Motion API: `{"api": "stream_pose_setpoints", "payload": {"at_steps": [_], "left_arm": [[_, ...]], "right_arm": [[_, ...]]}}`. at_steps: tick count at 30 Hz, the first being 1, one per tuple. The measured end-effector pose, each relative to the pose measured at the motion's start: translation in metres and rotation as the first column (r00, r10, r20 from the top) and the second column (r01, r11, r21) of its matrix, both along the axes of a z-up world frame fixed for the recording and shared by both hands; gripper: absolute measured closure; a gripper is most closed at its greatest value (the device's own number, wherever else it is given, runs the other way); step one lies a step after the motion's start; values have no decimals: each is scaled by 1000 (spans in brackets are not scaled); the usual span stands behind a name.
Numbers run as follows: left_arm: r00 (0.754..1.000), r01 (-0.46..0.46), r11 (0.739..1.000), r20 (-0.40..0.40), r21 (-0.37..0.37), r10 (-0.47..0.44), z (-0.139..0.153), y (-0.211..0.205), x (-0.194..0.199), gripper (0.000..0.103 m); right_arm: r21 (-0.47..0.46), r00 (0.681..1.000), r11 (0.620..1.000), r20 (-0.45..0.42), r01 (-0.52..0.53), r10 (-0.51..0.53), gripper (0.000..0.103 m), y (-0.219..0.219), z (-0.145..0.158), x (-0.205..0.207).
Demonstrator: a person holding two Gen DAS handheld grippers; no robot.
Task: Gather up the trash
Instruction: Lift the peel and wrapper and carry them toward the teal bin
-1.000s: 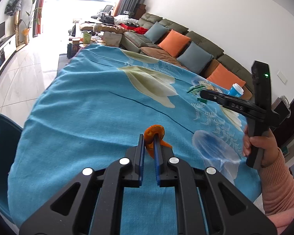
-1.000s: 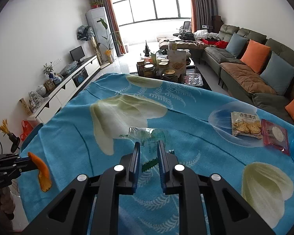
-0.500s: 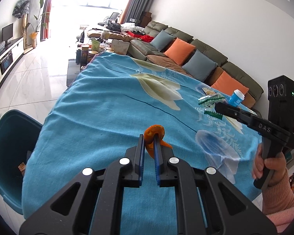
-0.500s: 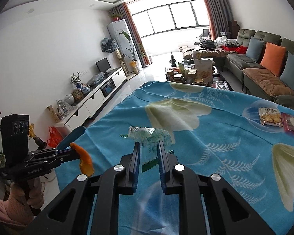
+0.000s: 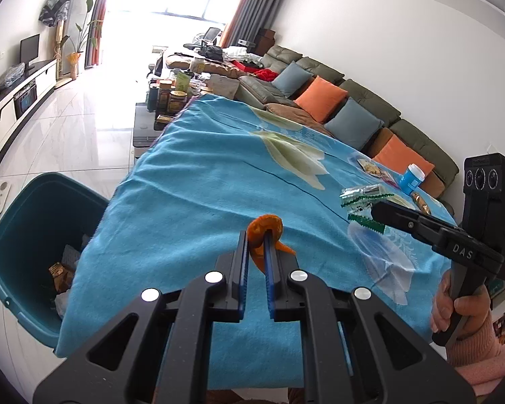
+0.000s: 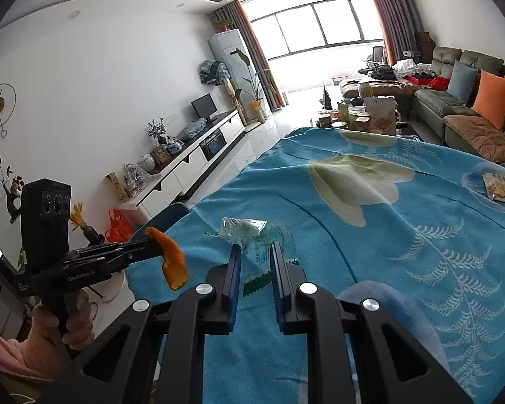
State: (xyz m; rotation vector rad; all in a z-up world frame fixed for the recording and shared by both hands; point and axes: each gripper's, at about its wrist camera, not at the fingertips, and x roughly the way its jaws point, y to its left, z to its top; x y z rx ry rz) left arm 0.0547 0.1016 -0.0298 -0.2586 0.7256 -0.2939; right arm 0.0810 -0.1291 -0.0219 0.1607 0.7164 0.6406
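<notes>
My left gripper (image 5: 256, 235) is shut on an orange peel (image 5: 265, 227) and holds it above the near left part of the blue-clothed table (image 5: 198, 181). The peel also hangs from it in the right wrist view (image 6: 172, 262). My right gripper (image 6: 255, 252) is shut on a crumpled green-and-white wrapper (image 6: 256, 235), also seen in the left wrist view (image 5: 362, 198). A teal trash bin (image 5: 20, 235) with some rubbish inside stands on the floor by the table's left edge.
A biscuit packet (image 6: 500, 187) lies on the table's far right, with a blue bottle (image 5: 411, 176) near it. A sofa (image 5: 336, 107) with cushions runs along the right wall. A cluttered coffee table (image 5: 175, 94) stands beyond the table's far end.
Both grippers have swung left toward the table's left edge, still holding their items. The teal bin has come fully into the left wrist view.
</notes>
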Motion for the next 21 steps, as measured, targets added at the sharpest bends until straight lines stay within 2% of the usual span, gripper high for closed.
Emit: {"api": "stream_pose_setpoints", "payload": {"at_steps": [21], "left_arm": [[997, -81, 997, 13, 0, 81, 4, 34, -21, 94]], "right_arm": [[9, 995, 995, -19, -100, 100, 87, 56, -8, -1]]}}
